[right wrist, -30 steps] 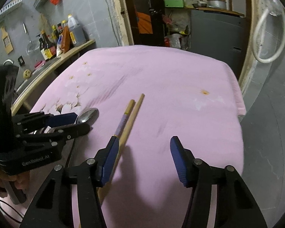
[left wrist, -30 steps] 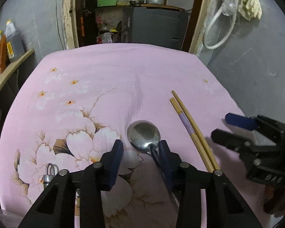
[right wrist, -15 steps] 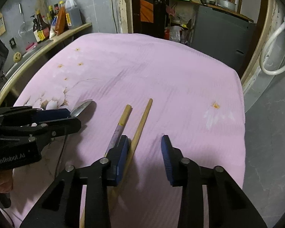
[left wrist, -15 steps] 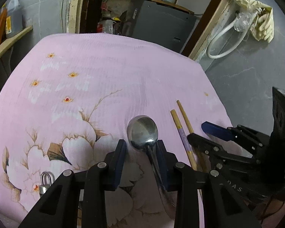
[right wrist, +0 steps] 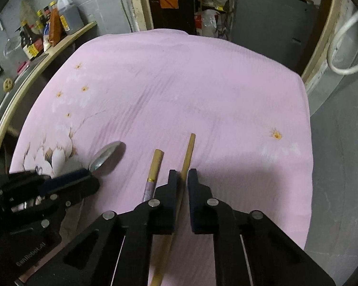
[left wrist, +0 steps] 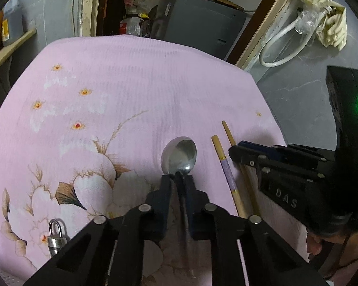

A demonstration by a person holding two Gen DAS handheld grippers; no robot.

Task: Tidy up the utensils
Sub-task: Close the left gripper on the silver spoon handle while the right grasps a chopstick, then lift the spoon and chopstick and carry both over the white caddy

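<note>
A steel spoon [left wrist: 180, 155] lies on the pink flowered cloth [left wrist: 131, 83]. My left gripper [left wrist: 178, 178] is shut on the spoon's handle just behind the bowl. It also shows in the right wrist view [right wrist: 66, 183] with the spoon [right wrist: 105, 156]. Two wooden chopsticks lie side by side to the right of the spoon. My right gripper [right wrist: 183, 175] is shut on the plain chopstick [right wrist: 188, 152]. The chopstick with a purple band [right wrist: 155, 164] lies just left of the right gripper's fingers. In the left wrist view both chopsticks [left wrist: 223, 159] run under the right gripper [left wrist: 236, 151].
A small steel padlock [left wrist: 56, 236] lies on the cloth at the near left. A wooden shelf with bottles [right wrist: 43, 35] runs along the left. A grey cabinet [left wrist: 198, 21] stands beyond the far edge. The cloth's right edge [right wrist: 307, 143] drops to grey floor.
Both grippers have closed from open: the left onto the spoon's handle, the right onto the plain chopstick. Both moved forward a little along the utensils.
</note>
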